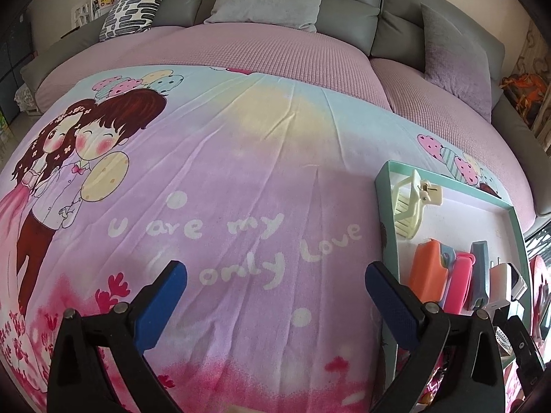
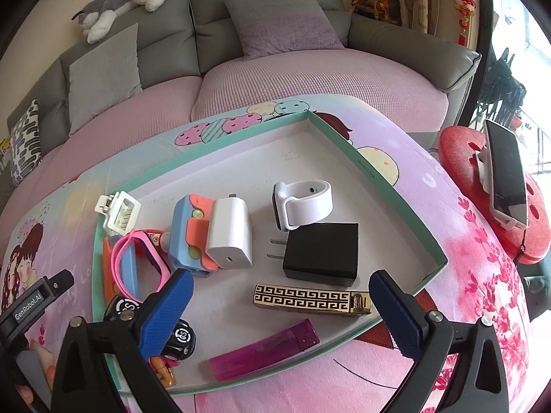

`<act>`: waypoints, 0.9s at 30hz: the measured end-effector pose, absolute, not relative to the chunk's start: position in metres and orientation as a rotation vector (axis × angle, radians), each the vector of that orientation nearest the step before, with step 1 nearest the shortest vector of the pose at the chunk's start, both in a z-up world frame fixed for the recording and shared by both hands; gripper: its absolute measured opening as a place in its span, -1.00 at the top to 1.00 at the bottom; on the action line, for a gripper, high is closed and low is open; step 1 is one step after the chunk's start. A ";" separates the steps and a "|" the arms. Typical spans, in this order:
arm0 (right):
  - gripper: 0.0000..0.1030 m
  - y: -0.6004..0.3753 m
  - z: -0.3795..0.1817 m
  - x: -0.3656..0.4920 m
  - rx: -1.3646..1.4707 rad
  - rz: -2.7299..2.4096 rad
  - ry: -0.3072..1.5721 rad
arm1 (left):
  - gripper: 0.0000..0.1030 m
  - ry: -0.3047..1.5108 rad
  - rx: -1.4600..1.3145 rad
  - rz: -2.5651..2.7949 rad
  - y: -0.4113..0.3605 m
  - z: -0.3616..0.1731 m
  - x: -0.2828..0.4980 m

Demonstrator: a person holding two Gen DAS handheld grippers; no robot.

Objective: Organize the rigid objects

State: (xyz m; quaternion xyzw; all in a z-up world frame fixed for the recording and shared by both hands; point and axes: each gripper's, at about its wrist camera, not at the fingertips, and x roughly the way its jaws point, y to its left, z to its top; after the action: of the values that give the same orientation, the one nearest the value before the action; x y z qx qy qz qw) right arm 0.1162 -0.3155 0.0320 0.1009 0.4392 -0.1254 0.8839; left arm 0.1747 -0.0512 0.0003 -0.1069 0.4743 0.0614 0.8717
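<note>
Shallow teal-rimmed cardboard tray (image 2: 396, 186) on cartoon-print blanket (image 1: 241, 172), black plug-in charger (image 2: 322, 254) at its centre, gold patterned lighter (image 2: 311, 299) just nearer, right gripper (image 2: 280, 313) jaws wide and empty above tray, left gripper (image 1: 275, 296) jaws wide and empty beside tray

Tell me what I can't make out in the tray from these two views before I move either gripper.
- Black round items, right wrist view: partly behind the right gripper's finger; cannot tell what they are.
- Orange figure, same view: mostly hidden by the gripper body.
- Tray, left wrist view: near end cut off by the left gripper's finger and the frame edge.
- Printing on the tray wall: too small to read.
</note>
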 end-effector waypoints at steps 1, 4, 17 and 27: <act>-1.00 -0.314 0.032 0.116 0.207 -0.255 0.927 | -1.00 0.996 -0.226 0.120 -0.052 0.001 0.174; -1.00 -0.311 0.036 0.113 0.206 -0.237 0.942 | -1.00 1.007 -0.202 0.102 -0.058 0.004 0.172; -1.00 -0.292 0.061 0.093 0.142 -0.191 0.940 | -1.00 1.011 -0.117 0.082 -0.072 0.036 0.142; -1.00 -0.278 0.078 0.080 0.107 -0.159 0.923 | -1.00 1.042 -0.066 0.128 -0.061 0.042 0.113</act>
State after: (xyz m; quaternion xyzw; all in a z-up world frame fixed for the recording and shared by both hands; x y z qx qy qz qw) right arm 0.0803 -0.2779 0.0778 0.0517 0.4444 -0.0765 0.8910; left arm 0.1129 -0.0611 0.0416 -0.0313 0.4974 0.0611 0.8648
